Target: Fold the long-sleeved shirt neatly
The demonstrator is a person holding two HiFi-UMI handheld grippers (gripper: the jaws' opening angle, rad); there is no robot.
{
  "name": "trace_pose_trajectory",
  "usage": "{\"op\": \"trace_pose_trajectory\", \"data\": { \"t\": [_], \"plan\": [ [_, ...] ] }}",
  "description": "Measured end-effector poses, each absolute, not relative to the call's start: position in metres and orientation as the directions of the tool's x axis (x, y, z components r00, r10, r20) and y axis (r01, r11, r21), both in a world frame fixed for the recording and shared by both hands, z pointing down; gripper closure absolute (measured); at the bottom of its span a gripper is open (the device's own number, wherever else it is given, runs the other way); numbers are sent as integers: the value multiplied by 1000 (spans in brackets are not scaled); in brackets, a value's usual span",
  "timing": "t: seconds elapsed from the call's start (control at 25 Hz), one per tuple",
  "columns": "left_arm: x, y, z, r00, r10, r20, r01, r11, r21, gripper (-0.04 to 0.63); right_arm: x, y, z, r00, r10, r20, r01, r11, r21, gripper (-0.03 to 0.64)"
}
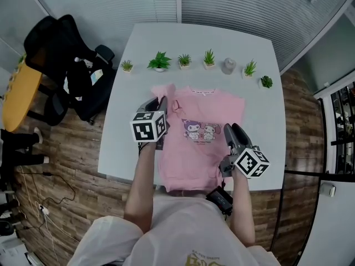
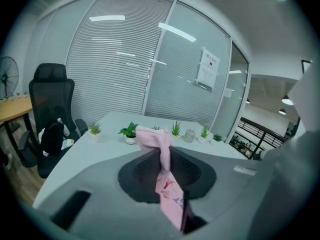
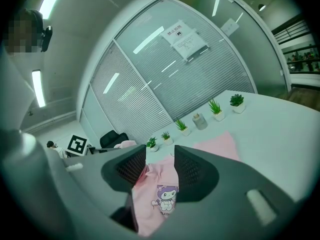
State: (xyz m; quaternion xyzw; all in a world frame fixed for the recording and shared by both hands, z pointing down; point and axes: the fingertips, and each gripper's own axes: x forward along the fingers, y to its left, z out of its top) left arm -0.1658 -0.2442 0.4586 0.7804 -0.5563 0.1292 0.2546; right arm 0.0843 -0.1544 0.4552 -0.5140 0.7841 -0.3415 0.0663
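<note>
A pink long-sleeved shirt (image 1: 194,154) with a cartoon print lies on the white table (image 1: 260,121), collar toward the far side. My left gripper (image 1: 161,102) is at the shirt's left edge, shut on a bunched strip of pink cloth (image 2: 161,141) that sticks out past its tips and hangs back between the jaws. My right gripper (image 1: 228,129) sits over the shirt's right side. In the right gripper view the printed cloth (image 3: 162,194) fills the gap between its jaws, which are shut on it. The shirt's right shoulder (image 3: 220,146) lies flat beyond.
Several small potted plants (image 1: 160,61) and a grey jar (image 1: 228,66) line the table's far side. A black office chair (image 1: 66,65) loaded with bags stands to the left, by a yellow table (image 1: 19,90). A black device (image 1: 219,198) hangs at the near edge.
</note>
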Motion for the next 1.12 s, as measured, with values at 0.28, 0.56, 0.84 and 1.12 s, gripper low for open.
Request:
{"op": "trace_pose_trajectory", "data": {
  "t": [0.28, 0.56, 0.84, 1.12],
  "plan": [
    [-135, -248, 441, 381, -806, 452, -921, -287, 264, 549, 103, -162, 458, -459, -855, 242, -759, 236, -607, 439],
    [-97, -250, 433, 417, -795, 441, -908, -344, 239, 549, 123, -167, 454, -442, -866, 235, -769, 231, -595, 439],
    [-55, -253, 447, 439, -771, 462, -898, -380, 220, 546, 140, -160, 462, -424, -869, 254, -775, 203, -598, 437],
    [-61, -268, 461, 301, -862, 409, -933, -178, 312, 546, 160, -147, 472, -409, -866, 288, -790, 177, -587, 439]
  ]
}}
